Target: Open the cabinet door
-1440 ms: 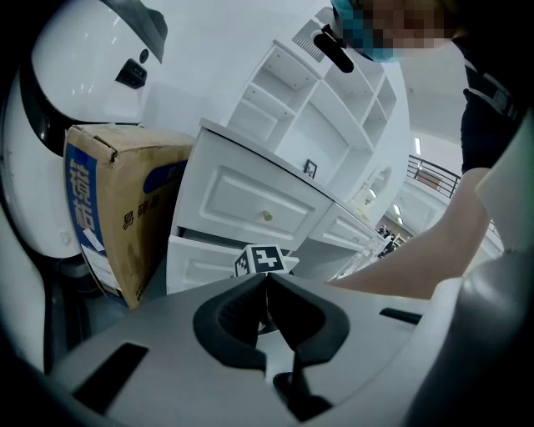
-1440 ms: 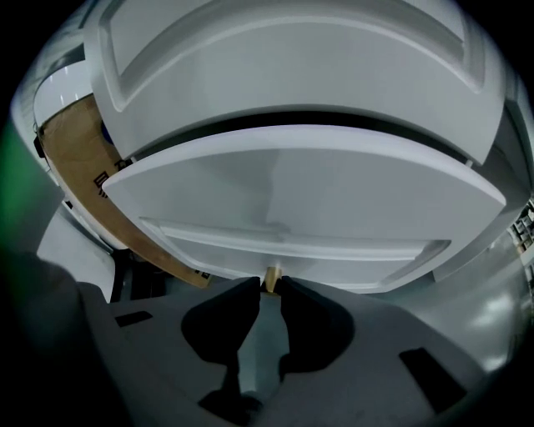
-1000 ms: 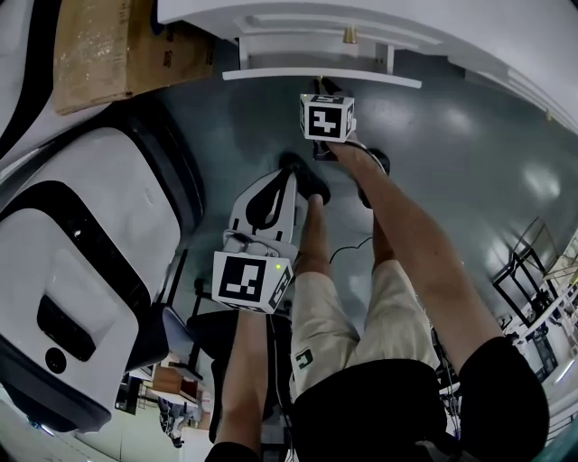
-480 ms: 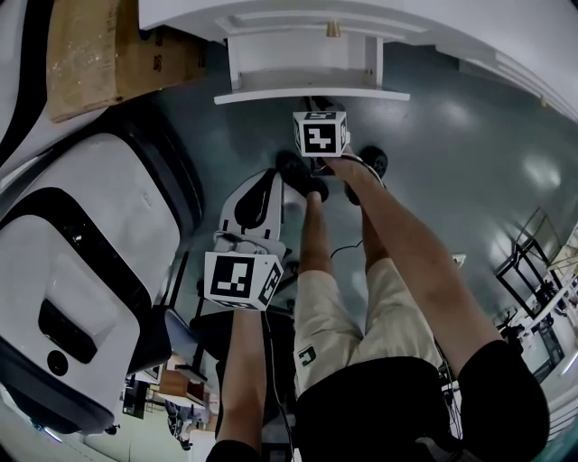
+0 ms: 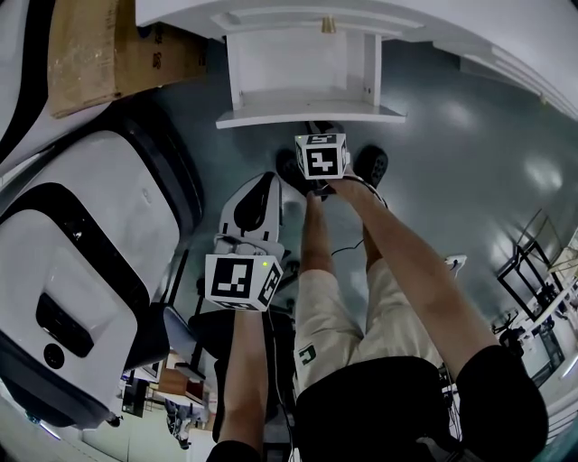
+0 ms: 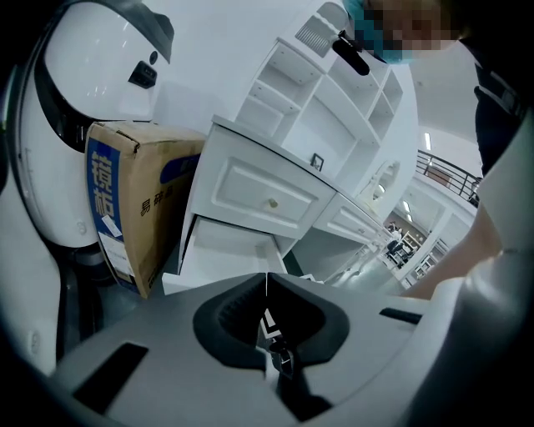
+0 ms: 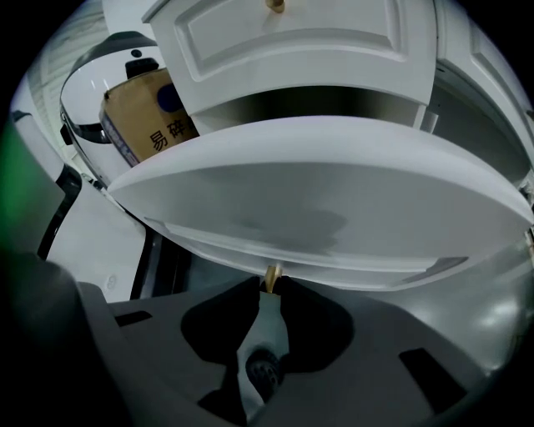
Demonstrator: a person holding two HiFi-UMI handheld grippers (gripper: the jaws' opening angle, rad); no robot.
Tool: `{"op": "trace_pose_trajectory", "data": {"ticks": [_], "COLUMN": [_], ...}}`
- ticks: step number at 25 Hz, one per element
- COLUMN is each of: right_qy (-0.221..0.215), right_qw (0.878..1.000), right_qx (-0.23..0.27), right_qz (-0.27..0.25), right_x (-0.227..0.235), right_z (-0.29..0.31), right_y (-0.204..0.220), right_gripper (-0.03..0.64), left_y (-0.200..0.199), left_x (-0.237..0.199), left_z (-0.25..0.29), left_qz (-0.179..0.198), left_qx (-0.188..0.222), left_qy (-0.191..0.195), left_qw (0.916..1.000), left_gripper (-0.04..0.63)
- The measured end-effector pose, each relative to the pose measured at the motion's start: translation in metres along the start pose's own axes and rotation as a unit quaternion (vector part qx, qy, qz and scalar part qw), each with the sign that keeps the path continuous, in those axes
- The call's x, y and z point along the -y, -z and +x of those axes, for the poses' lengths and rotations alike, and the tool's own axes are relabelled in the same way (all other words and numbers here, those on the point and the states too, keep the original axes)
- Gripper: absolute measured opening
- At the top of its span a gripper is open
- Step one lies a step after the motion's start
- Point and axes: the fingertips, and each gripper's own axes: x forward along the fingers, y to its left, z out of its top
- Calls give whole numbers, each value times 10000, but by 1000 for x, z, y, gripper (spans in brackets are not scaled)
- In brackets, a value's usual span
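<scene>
Right claw (image 7: 269, 283), clamped on the brass knob (image 7: 271, 273), has pulled the white drawer (image 5: 307, 115) farther out; left claw (image 6: 267, 282) closed, empty.

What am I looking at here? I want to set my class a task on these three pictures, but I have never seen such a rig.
There is no robot here. A person holds a two-jaw gripper in each hand. The head view comes from a camera on the person's head, looking down at their arms, legs and the grey floor. The other two views come from cameras riding on the grippers. The cubes with square markers are parts of the grippers. The right gripper is shut on a small brass knob on the white cabinet's lower front, which stands pulled out. The left gripper is shut and empty, away from the cabinet. Beside the cabinet stand a cardboard box and a large white-and-black machine.
</scene>
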Motion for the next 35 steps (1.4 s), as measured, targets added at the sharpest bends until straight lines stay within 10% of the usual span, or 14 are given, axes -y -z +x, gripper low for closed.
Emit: {"op": "trace_pose_trajectory", "data": {"ticks": [35], "right_qy": [-271], "right_qw": [9980], "right_qx": [-445], "right_qz": [356], "right_x": [-18], "right_z": [-31], "right_y": [87], "right_gripper": [41], "left_y": [13], "left_x": [32], "left_z": [-10], "left_qz": [44], "left_qx": [-94], "left_qy": [-93], "left_qw": [9999], "left_gripper": [23]}}
